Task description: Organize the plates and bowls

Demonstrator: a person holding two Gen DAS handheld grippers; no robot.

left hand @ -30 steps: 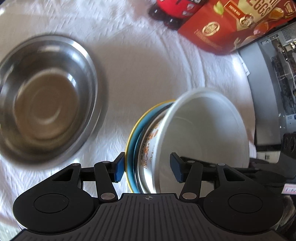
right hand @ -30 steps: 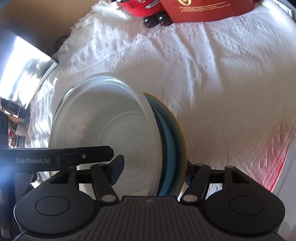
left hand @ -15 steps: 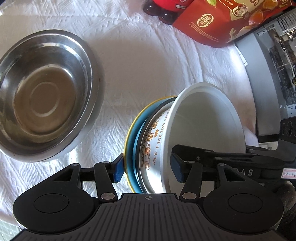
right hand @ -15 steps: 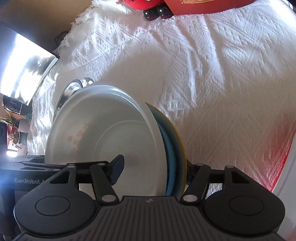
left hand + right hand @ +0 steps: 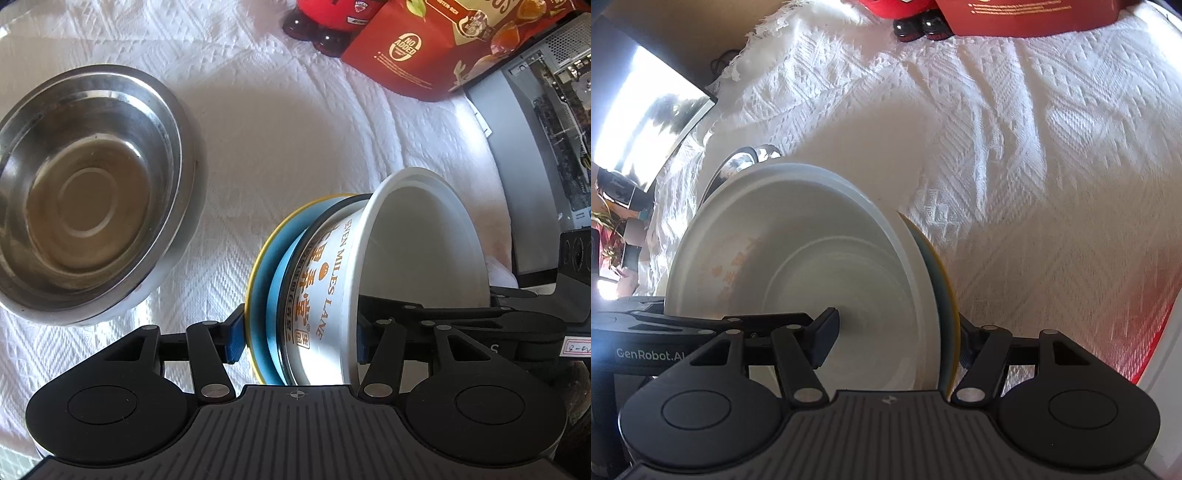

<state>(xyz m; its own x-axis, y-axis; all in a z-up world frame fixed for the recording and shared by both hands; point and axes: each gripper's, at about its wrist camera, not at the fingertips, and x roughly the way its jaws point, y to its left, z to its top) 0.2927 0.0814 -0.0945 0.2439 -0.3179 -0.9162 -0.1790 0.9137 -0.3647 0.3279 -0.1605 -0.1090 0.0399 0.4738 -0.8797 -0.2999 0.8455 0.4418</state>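
While you hold both grippers steeply down over the white woven cloth (image 5: 303,122):
Left gripper (image 5: 297,341): your blue pads clamp the tilted stack, one behind the yellow-rimmed blue plate (image 5: 264,273), one inside the white printed bowl (image 5: 417,251).
Right gripper (image 5: 897,334): clenched on the same stack from the opposite side.
Steel bowl (image 5: 88,192): resting on the cloth, apart from the stack.
Red pouch (image 5: 436,44): far edge.

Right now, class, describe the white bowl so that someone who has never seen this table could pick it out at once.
Start at the white patterned tablecloth, with a steel bowl resting on it. Beside that, a stack of dishes is held on edge above the cloth, clamped in both sets of jaws. The white bowl is the deep one against a blue plate, the only dish with orange lettering outside.
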